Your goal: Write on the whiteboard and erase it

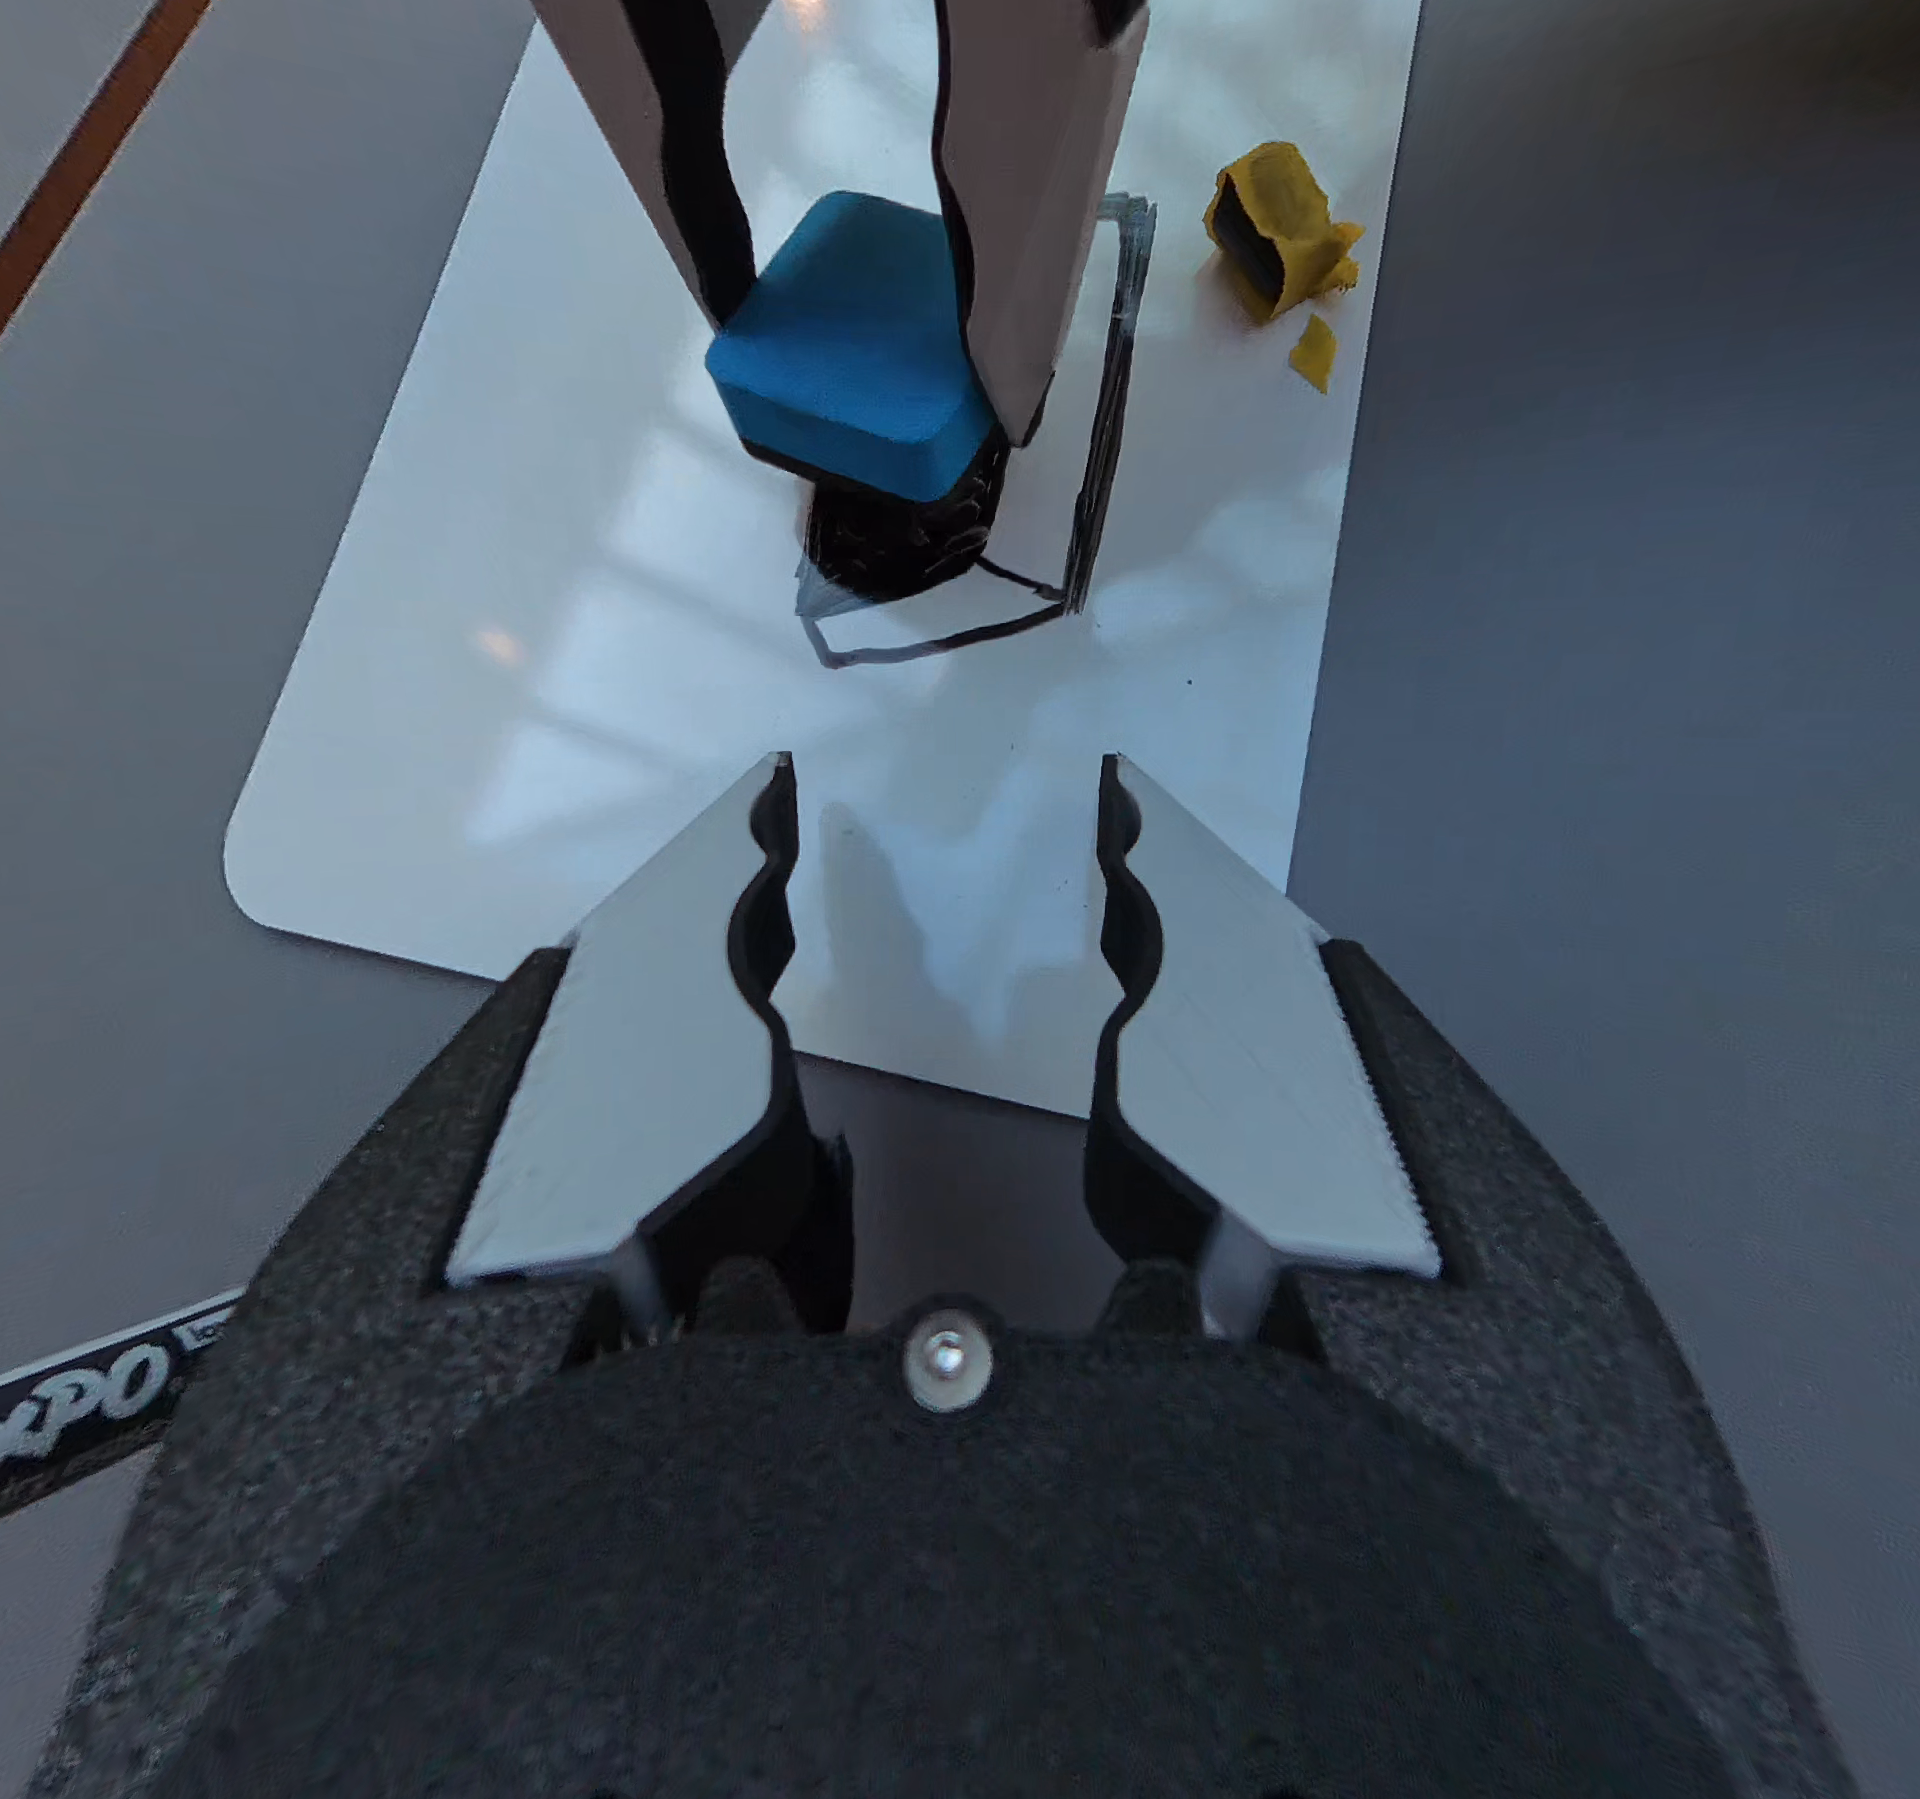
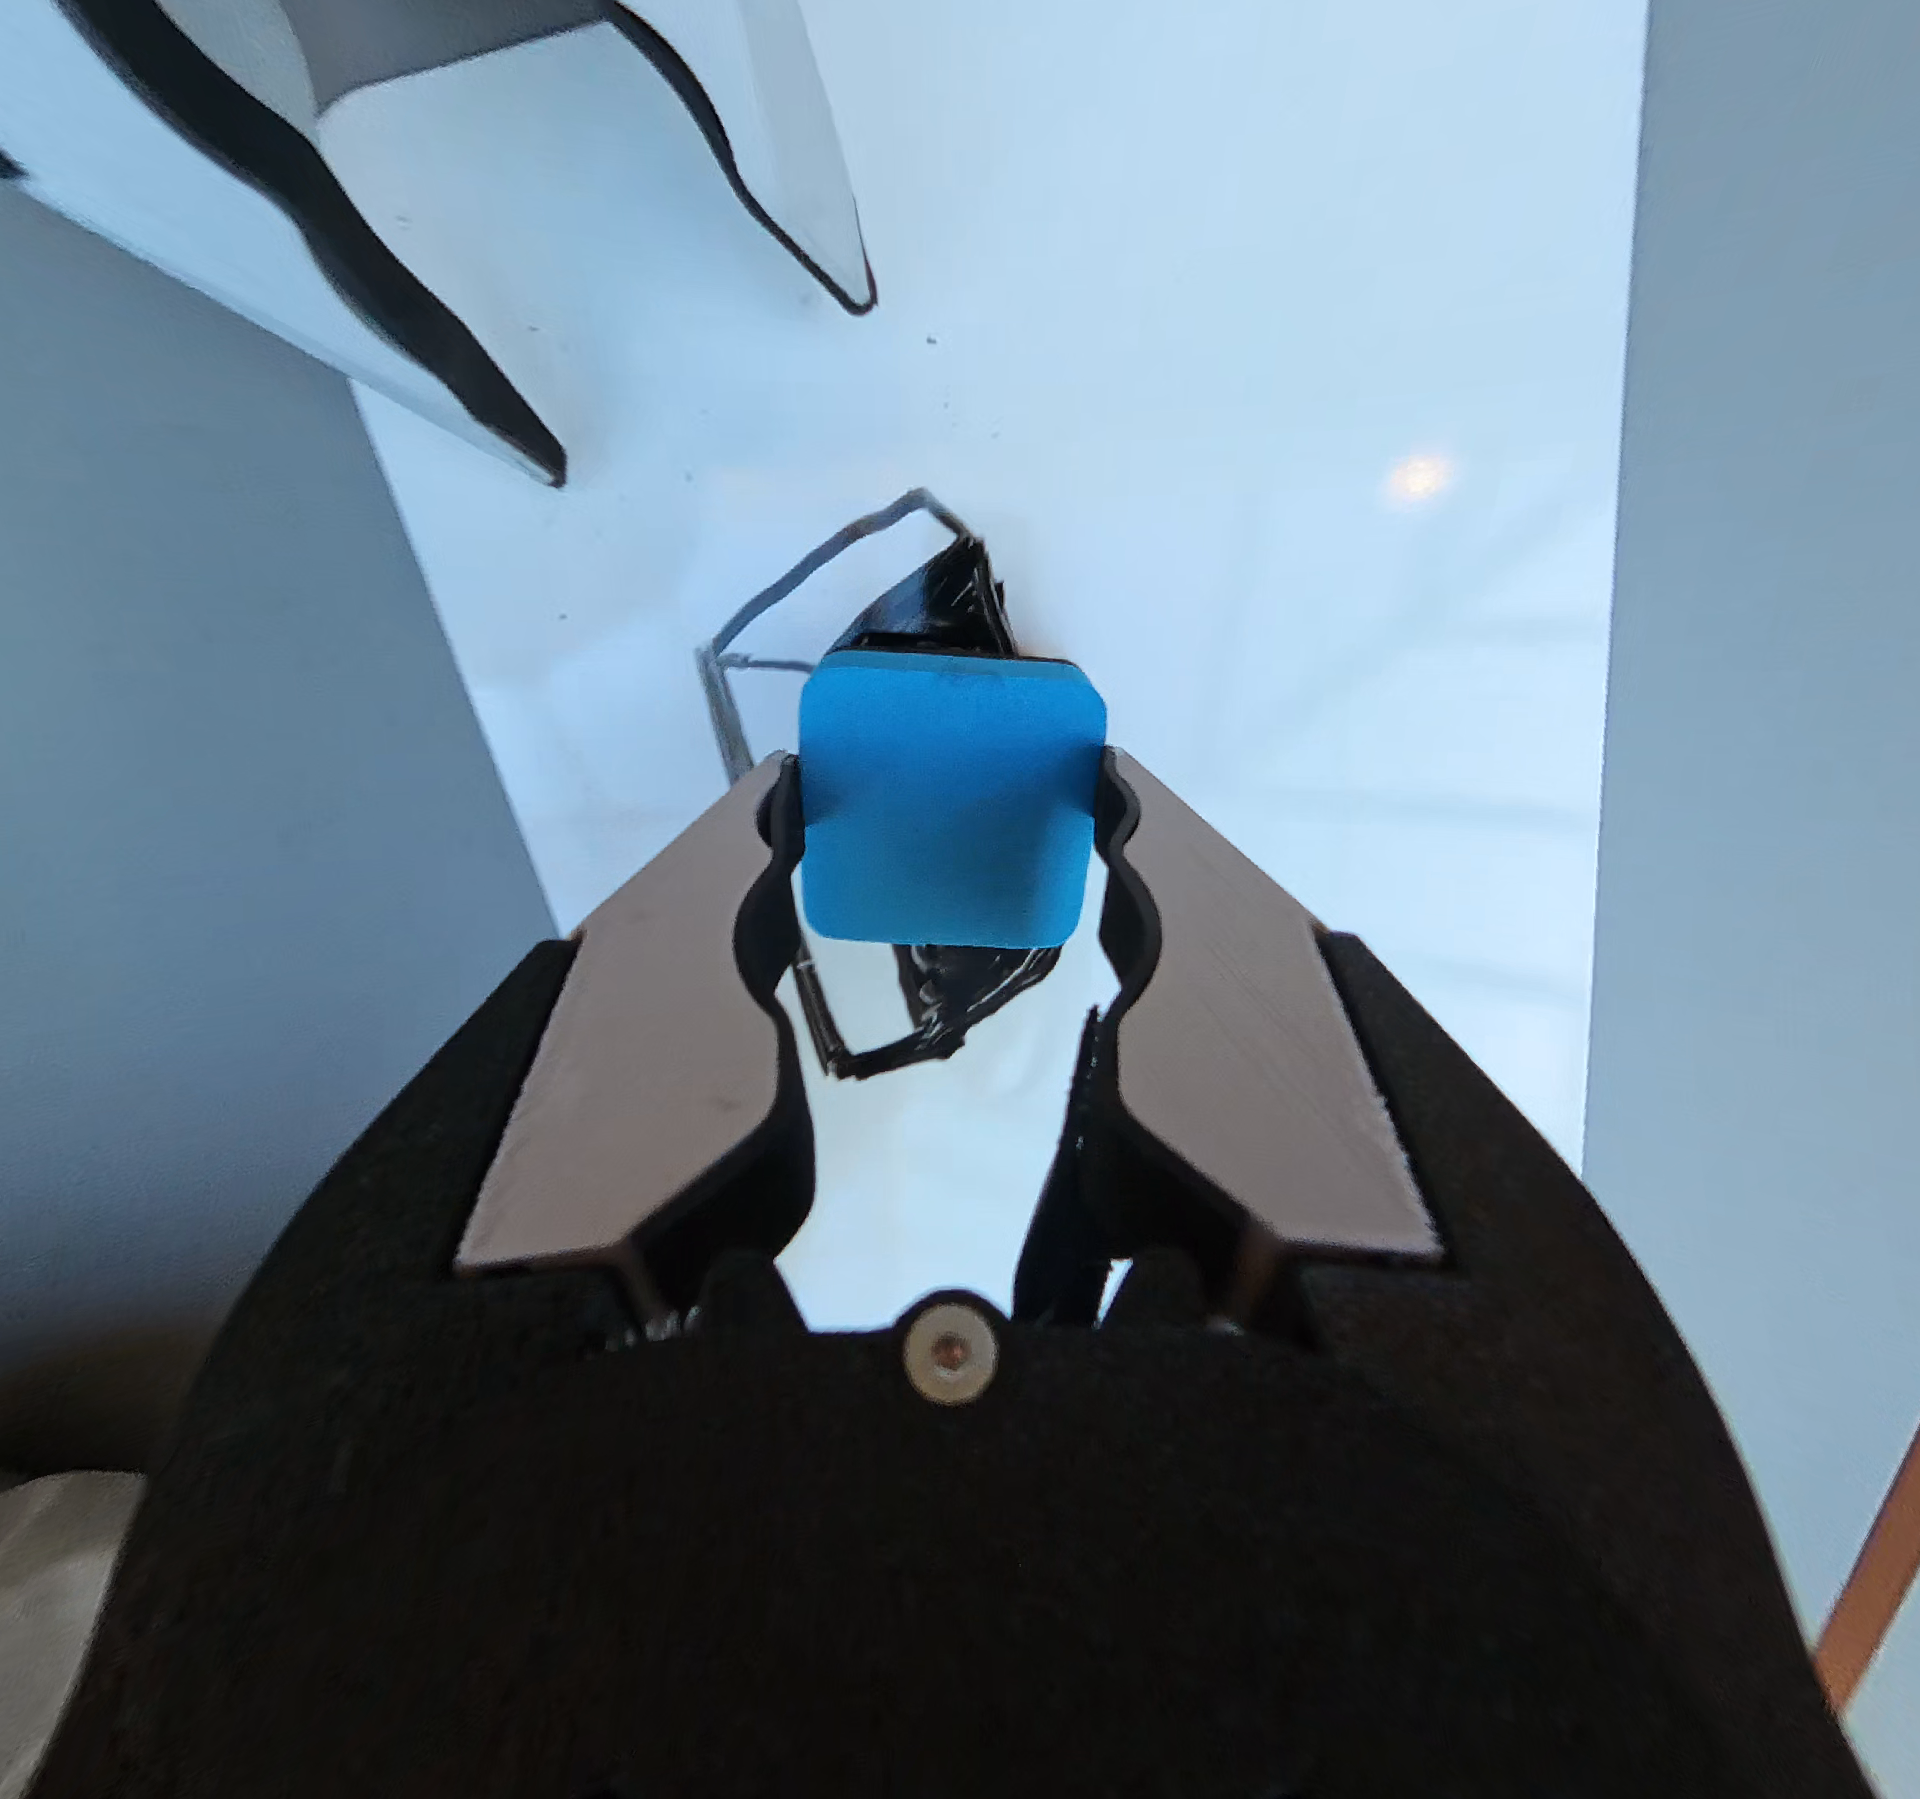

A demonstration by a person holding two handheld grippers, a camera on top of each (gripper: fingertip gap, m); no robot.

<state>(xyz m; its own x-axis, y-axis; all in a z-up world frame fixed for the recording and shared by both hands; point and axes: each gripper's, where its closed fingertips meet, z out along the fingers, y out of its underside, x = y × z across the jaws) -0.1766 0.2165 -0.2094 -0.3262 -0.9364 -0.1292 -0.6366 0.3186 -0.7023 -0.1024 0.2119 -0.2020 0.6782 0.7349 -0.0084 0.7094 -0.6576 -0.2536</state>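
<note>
Right gripper (image 2: 951,814) clamps the blue eraser (image 2: 948,804) by its side faces, pad down on the whiteboard (image 1: 540,606) over black marker scribble (image 1: 894,544) (foam-like, likely light, compressible); left gripper (image 1: 948,783) hangs open, empty.

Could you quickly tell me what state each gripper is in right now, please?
Left gripper: open, holding nothing, above the whiteboard.
Right gripper: shut on the blue eraser, over the black marker marks.
</note>
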